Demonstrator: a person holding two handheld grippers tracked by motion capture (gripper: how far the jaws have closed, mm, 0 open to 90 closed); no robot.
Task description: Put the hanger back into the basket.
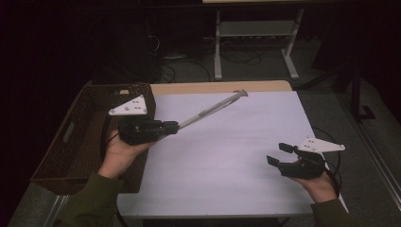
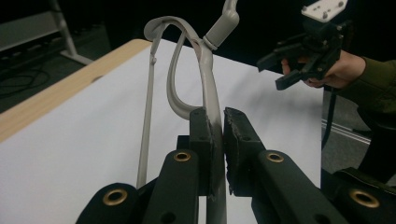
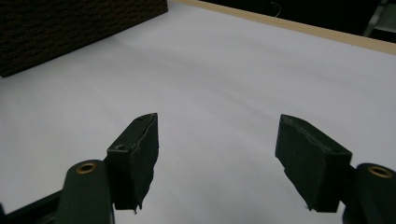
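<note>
Landmark: white table (image 1: 227, 156).

Nearest, over the table's near right corner: right gripper (image 1: 279, 158), jaws standing apart with nothing between them (bare white surface behind them in the right gripper view (image 3: 217, 163)).

Over the table's left edge: left gripper (image 1: 172, 126), jaws clamped on the handle of a grey long-handled tool (image 1: 213, 109). Its shaft slants up and away over the table toward the far edge, clear of the surface. In the left gripper view (image 2: 215, 140) the looped grip (image 2: 175, 84) is visible; the shaft is cut off at the top.

Left of the table, touching its edge: dark wicker basket (image 1: 61, 156); interior too dim to read.
</note>
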